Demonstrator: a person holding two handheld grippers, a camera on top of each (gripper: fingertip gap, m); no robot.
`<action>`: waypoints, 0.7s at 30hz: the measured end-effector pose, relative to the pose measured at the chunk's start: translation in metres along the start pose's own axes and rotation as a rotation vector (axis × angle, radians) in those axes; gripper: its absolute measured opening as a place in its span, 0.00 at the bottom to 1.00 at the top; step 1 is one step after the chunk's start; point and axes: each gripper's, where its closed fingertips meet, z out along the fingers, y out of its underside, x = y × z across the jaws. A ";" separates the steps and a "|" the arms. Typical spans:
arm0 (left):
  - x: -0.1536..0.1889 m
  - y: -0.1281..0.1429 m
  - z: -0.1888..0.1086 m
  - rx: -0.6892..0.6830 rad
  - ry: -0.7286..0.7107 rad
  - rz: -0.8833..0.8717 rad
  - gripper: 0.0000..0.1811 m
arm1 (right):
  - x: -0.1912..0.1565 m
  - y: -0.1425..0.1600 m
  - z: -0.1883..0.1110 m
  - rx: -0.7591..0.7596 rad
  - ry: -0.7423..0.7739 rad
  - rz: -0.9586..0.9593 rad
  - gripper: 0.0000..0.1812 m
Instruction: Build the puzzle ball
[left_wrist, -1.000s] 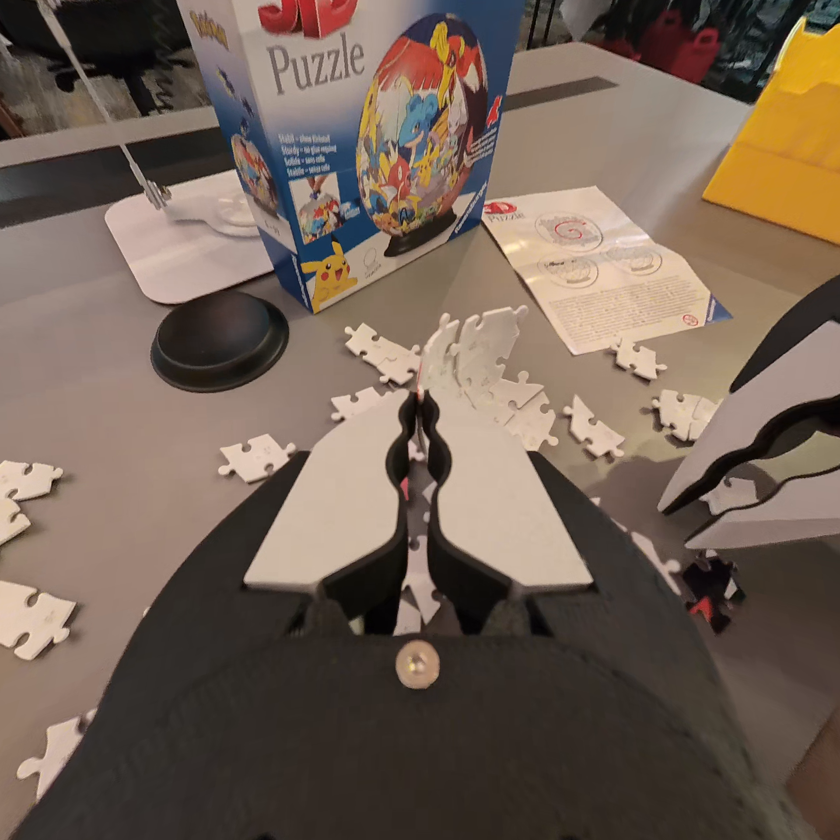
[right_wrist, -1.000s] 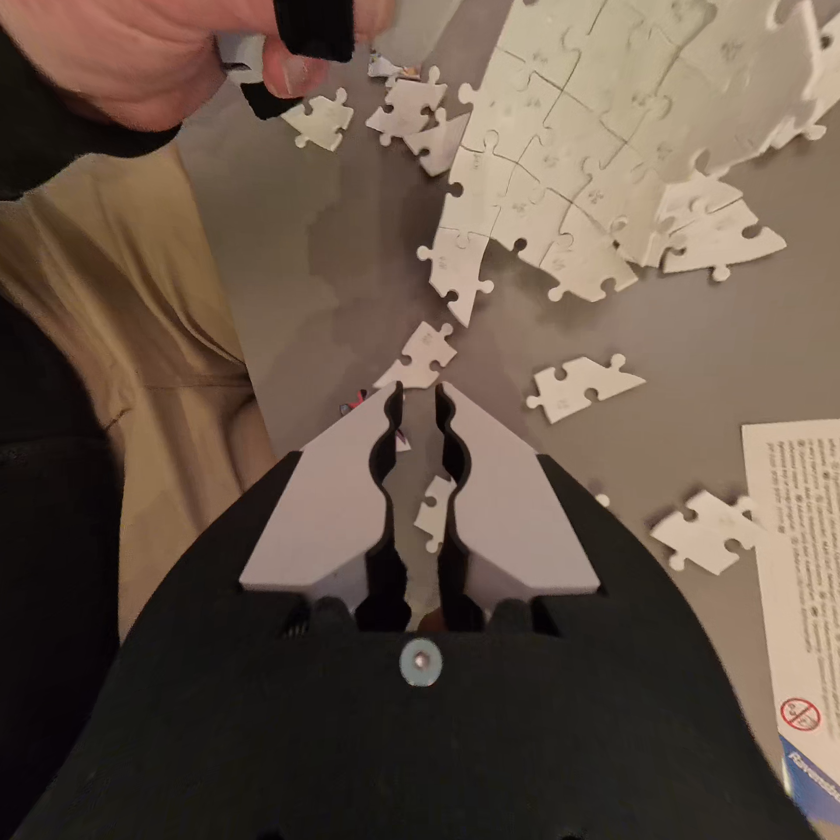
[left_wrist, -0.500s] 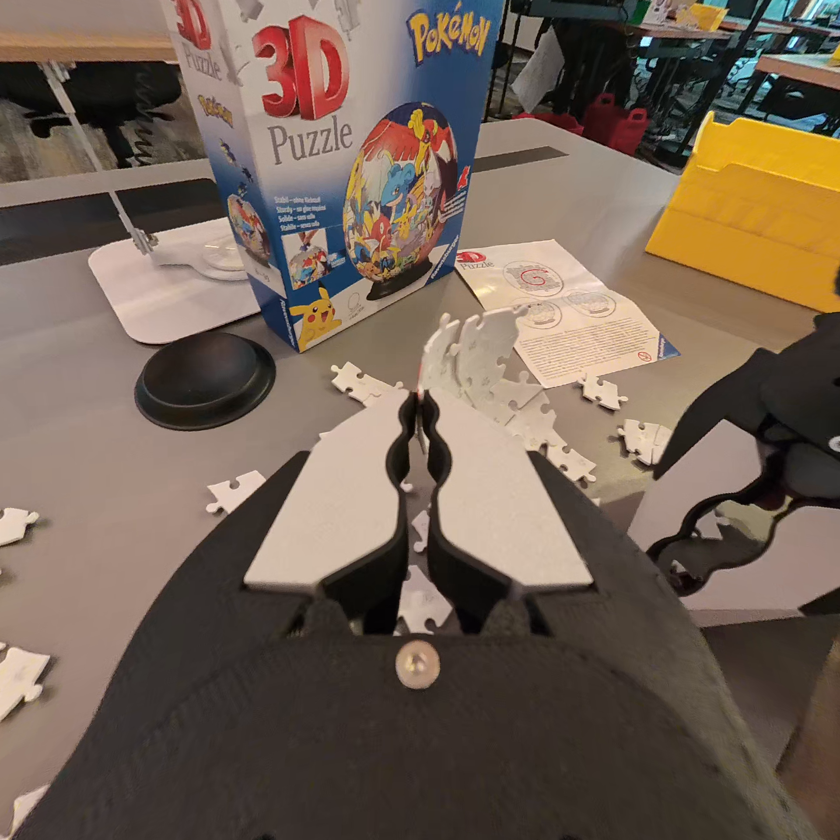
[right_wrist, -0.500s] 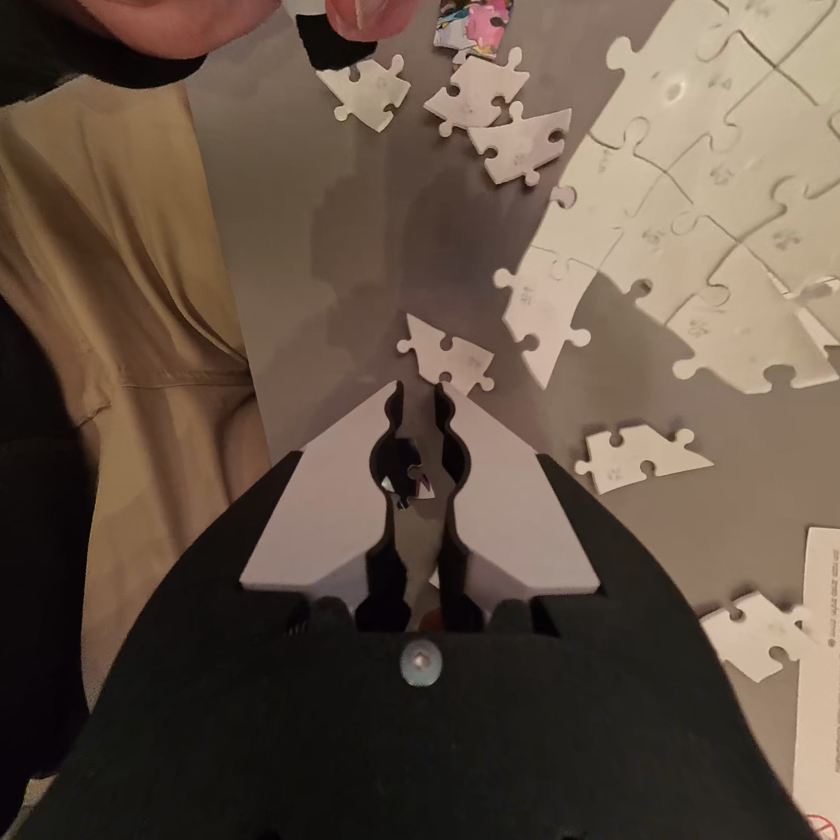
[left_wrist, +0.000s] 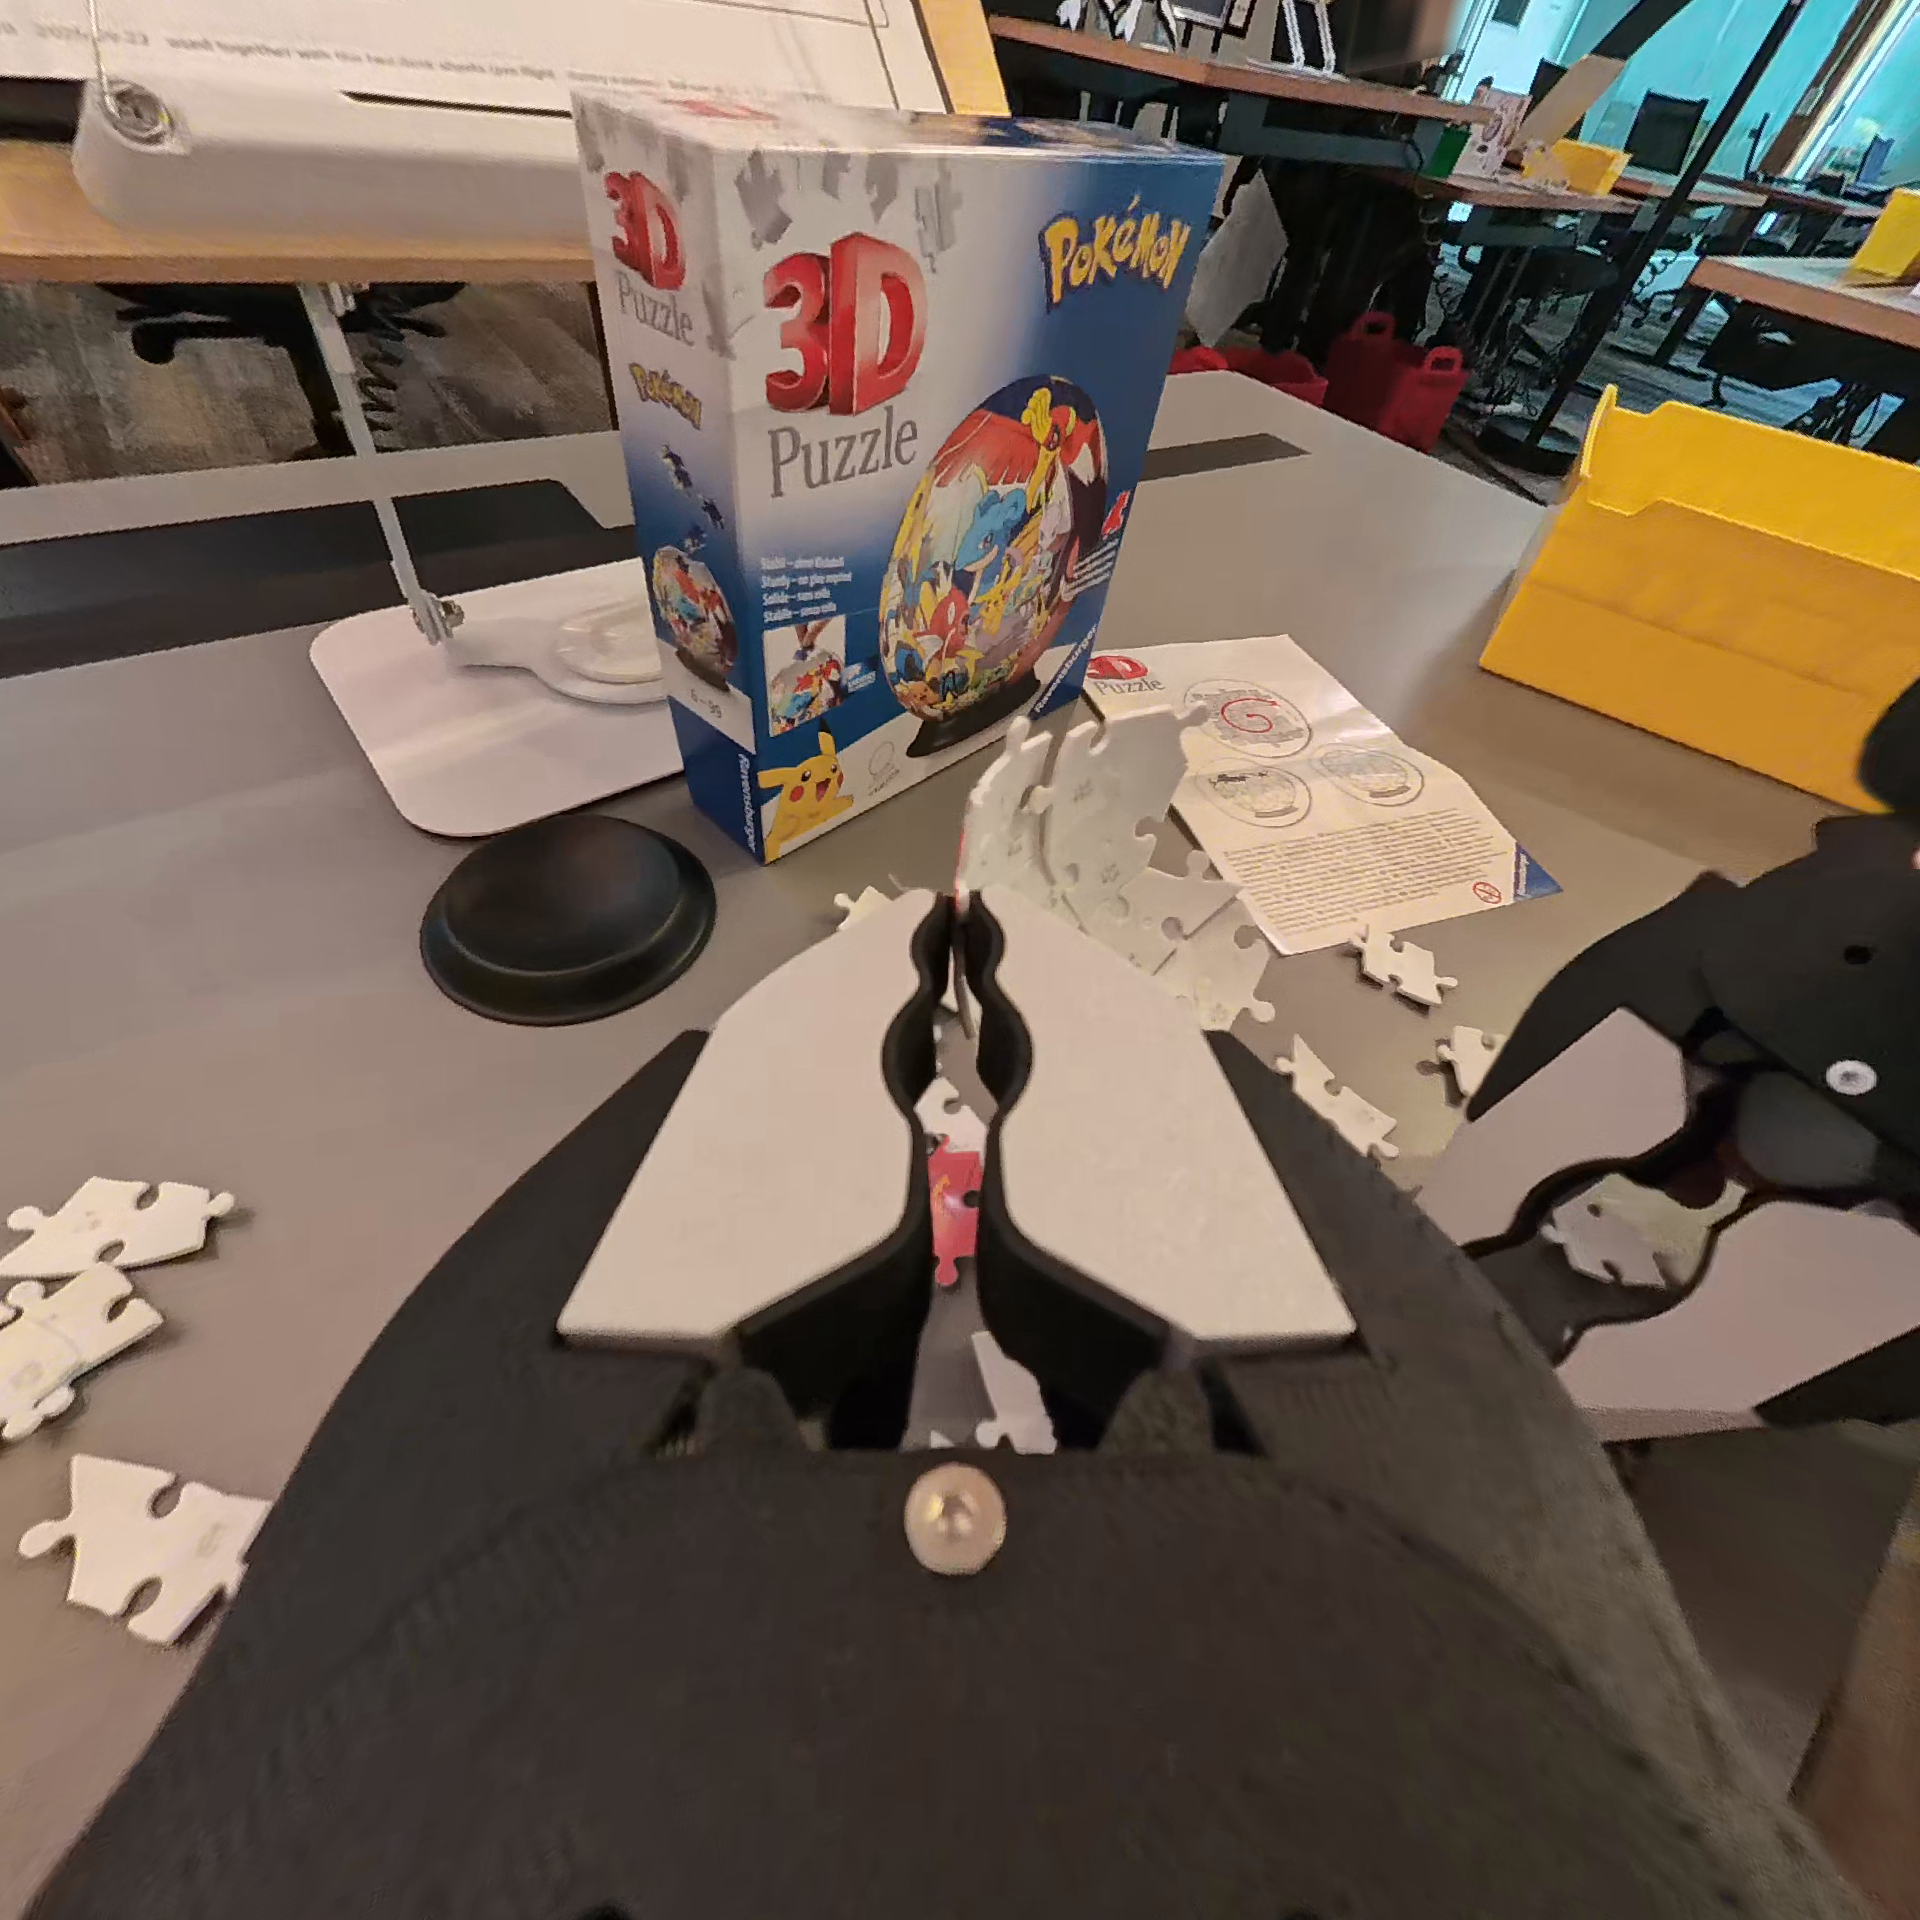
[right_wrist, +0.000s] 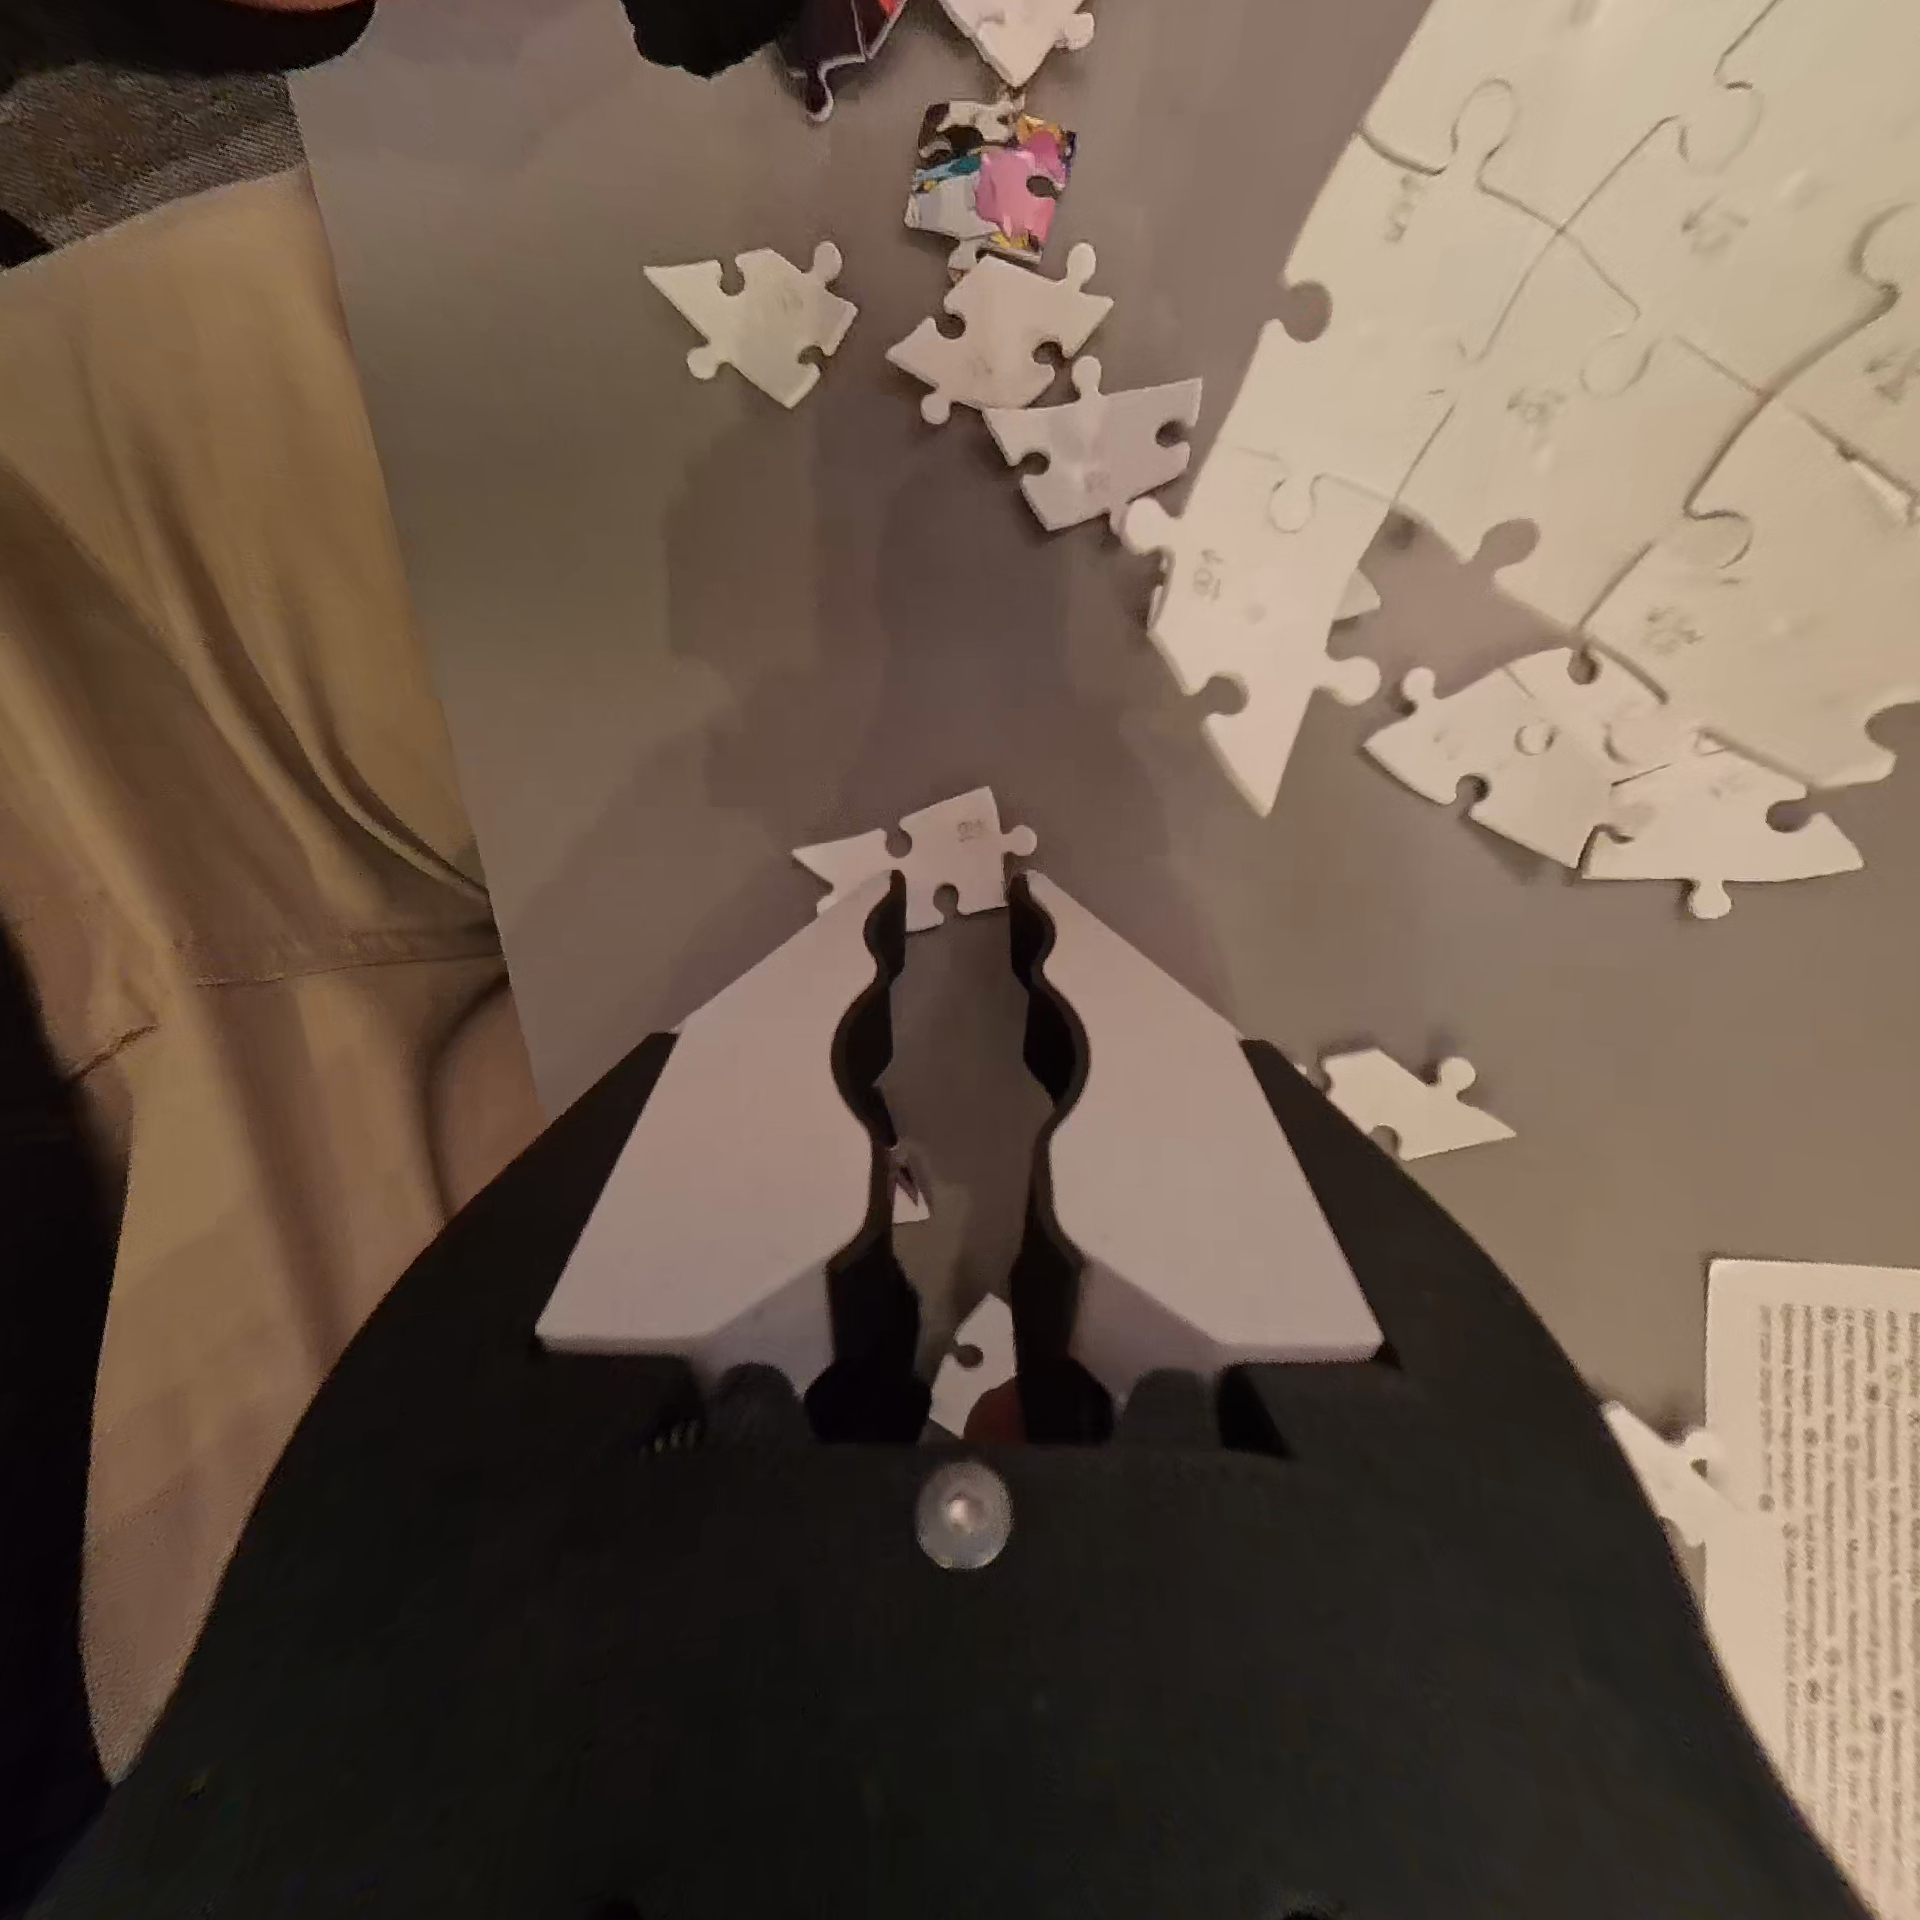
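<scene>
Clearly, the left gripper (left_wrist: 958, 914) was clenched on the curved, joined puzzle section (left_wrist: 1081, 821), lifted white-side-out just past its tips. Beyond stood a printed puzzle box (left_wrist: 894, 468) and a leaflet (left_wrist: 1340, 821), both lettered. The right gripper (right_wrist: 956, 883) stood parted, grasping nothing, over a loose white piece (right_wrist: 951, 852) near the table edge (right_wrist: 416, 644); bare grey surface lay ahead.

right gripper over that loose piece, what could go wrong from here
1. The right gripper is open right above a flat loose piece on the table; its tips may slide it instead of lifting it.
2. The left gripper pinches the joined curved section by one edge only, so a bump could pop its joints.
</scene>
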 end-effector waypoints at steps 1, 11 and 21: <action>0.000 0.001 -0.001 -0.001 0.001 -0.001 0.01 | -0.001 0.000 -0.003 0.012 -0.003 0.004 0.10; 0.027 0.013 0.008 -0.014 0.073 0.027 0.01 | 0.007 0.019 -0.037 0.042 -0.013 0.083 0.10; 0.078 0.013 0.018 -0.014 0.331 0.123 0.01 | 0.040 0.024 -0.085 0.197 0.005 0.270 0.17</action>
